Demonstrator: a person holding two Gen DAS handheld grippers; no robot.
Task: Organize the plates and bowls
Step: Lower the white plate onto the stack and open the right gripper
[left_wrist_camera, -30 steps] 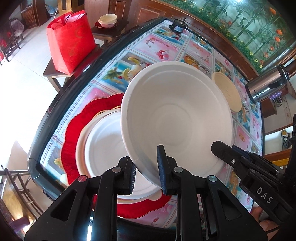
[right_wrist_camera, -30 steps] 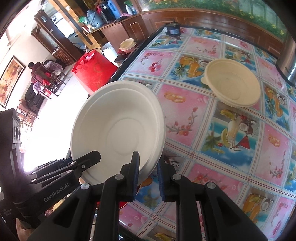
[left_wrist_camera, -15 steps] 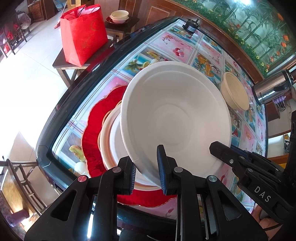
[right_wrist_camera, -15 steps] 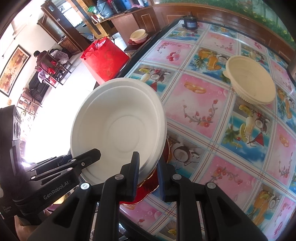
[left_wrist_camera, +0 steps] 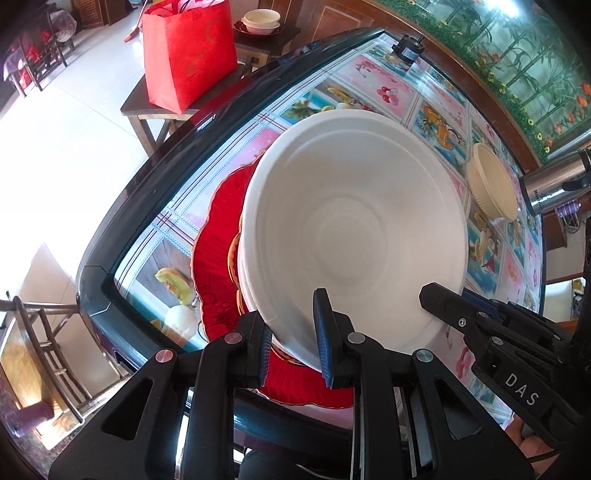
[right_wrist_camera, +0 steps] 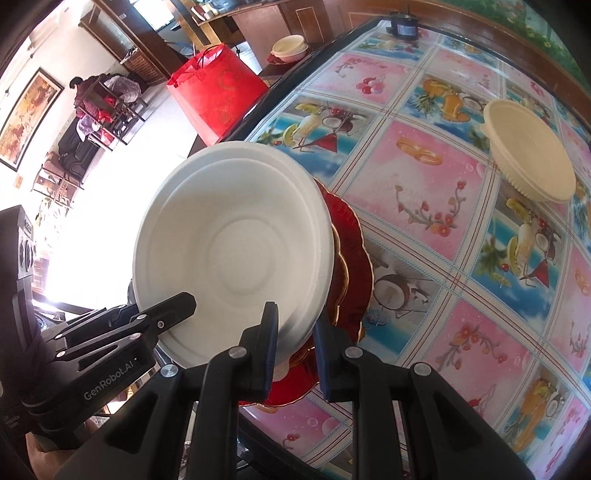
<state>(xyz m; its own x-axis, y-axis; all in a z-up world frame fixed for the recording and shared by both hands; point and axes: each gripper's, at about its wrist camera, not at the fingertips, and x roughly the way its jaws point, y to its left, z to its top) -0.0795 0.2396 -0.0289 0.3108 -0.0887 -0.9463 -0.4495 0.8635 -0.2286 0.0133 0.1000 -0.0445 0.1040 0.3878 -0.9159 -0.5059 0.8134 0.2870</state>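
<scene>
A white bowl (left_wrist_camera: pixel 351 229) with a stepped rim hangs tilted over the table, held at its near rim from both sides. My left gripper (left_wrist_camera: pixel 291 321) is shut on the rim. My right gripper (right_wrist_camera: pixel 295 321) is shut on the same rim further along, and it shows at the right of the left wrist view. Right under the bowl a red scalloped plate (left_wrist_camera: pixel 214 258) with a gold edge lies on the table, carrying white plates (left_wrist_camera: pixel 244 284) that the bowl mostly hides. A cream bowl (right_wrist_camera: pixel 528 151) stands alone further back on the table.
The table (right_wrist_camera: pixel 424 177) has a fruit-patterned cloth and a dark raised edge. A steel flask (left_wrist_camera: pixel 554 184) stands at the far right and a small dark object (right_wrist_camera: pixel 402 24) at the far edge. Off the table, a stool bears a red bag (left_wrist_camera: pixel 188 51).
Both grippers have carried the white bowl down and over the red plate. The bowl now covers most of the white plates that showed beside it earlier.
</scene>
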